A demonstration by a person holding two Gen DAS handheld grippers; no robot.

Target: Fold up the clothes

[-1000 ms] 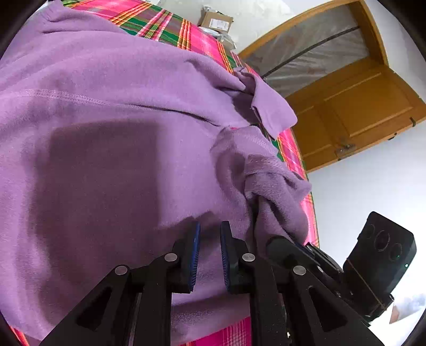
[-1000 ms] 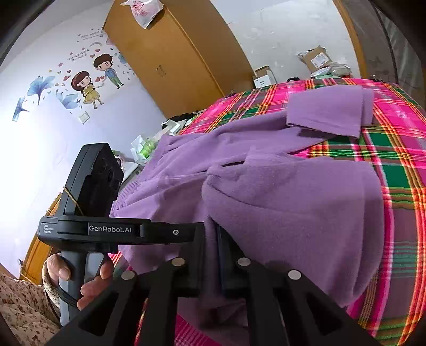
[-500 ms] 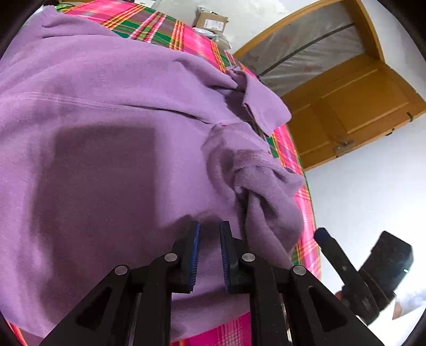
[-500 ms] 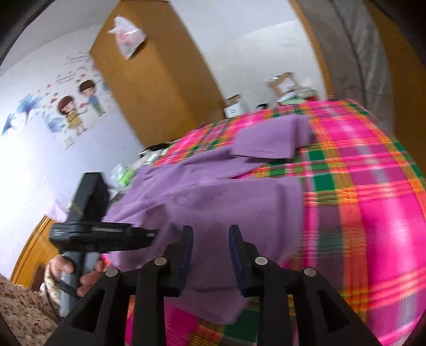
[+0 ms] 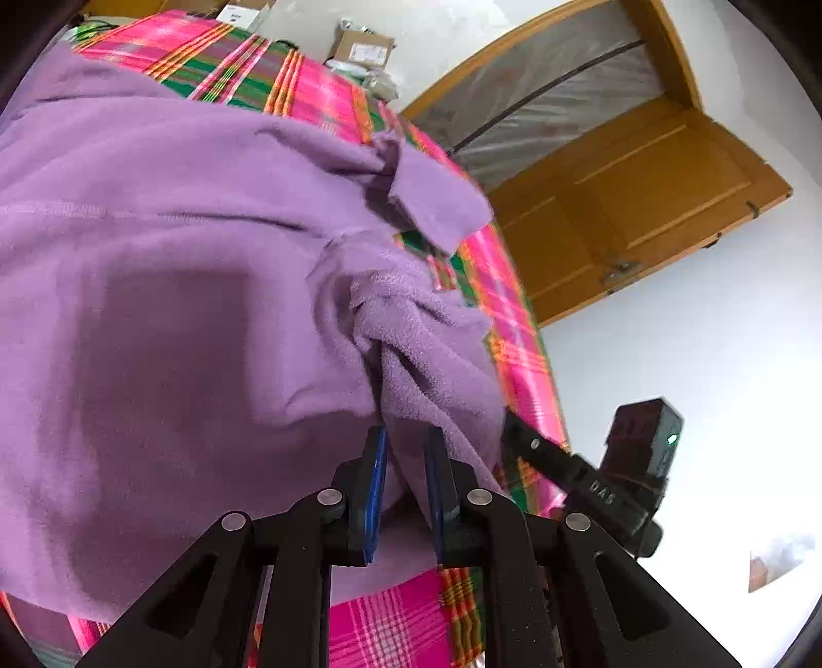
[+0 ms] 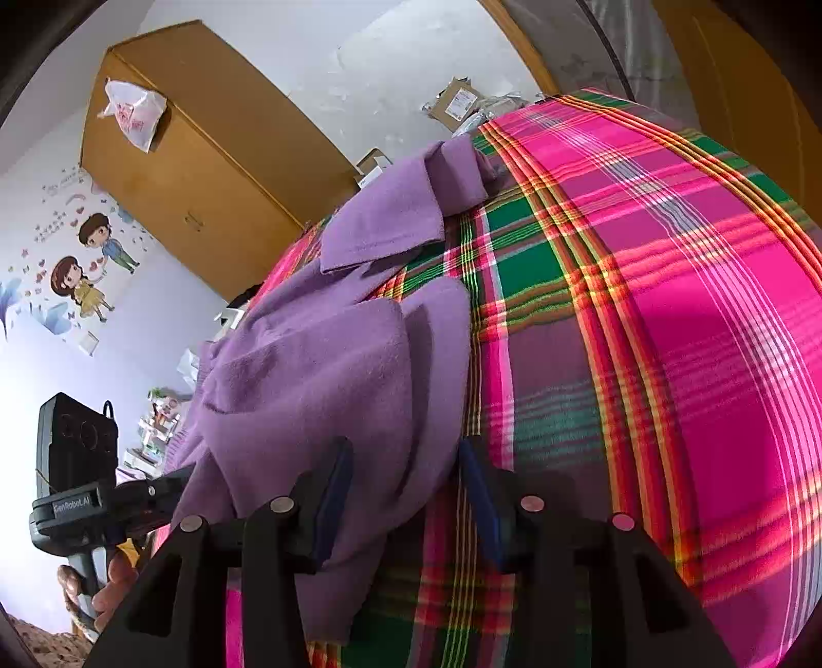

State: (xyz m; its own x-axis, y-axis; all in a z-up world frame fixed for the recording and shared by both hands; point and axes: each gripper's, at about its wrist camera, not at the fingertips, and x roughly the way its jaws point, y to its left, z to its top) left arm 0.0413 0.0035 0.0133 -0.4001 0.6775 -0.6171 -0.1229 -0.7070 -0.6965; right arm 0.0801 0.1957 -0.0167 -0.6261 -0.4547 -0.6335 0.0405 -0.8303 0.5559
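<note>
A purple fleece garment (image 5: 180,257) lies spread on a bed with a pink and green plaid sheet (image 6: 642,308). Its near right part is bunched into a thick fold (image 5: 426,359). A flat flap of it (image 6: 390,216) lies further back. My left gripper (image 5: 407,431) has its blue pads a narrow gap apart, and the fold runs down between them. My right gripper (image 6: 405,444) stands open wide over the hanging edge of the garment (image 6: 318,370), gripping nothing. The right gripper (image 5: 591,483) also shows at the bed's right edge in the left wrist view.
A wooden door (image 5: 642,205) stands beyond the bed's right side. A tall wooden wardrobe (image 6: 205,154) is against the far wall, with cardboard boxes (image 5: 362,46) on the floor nearby. A hand (image 6: 115,580) holds the left gripper's handle (image 6: 77,462).
My right gripper was shut on the garment's fold, then opened, let it go and drew back to the bed's edge. My left gripper shifted right onto the bunched fold, its gap unchanged.
</note>
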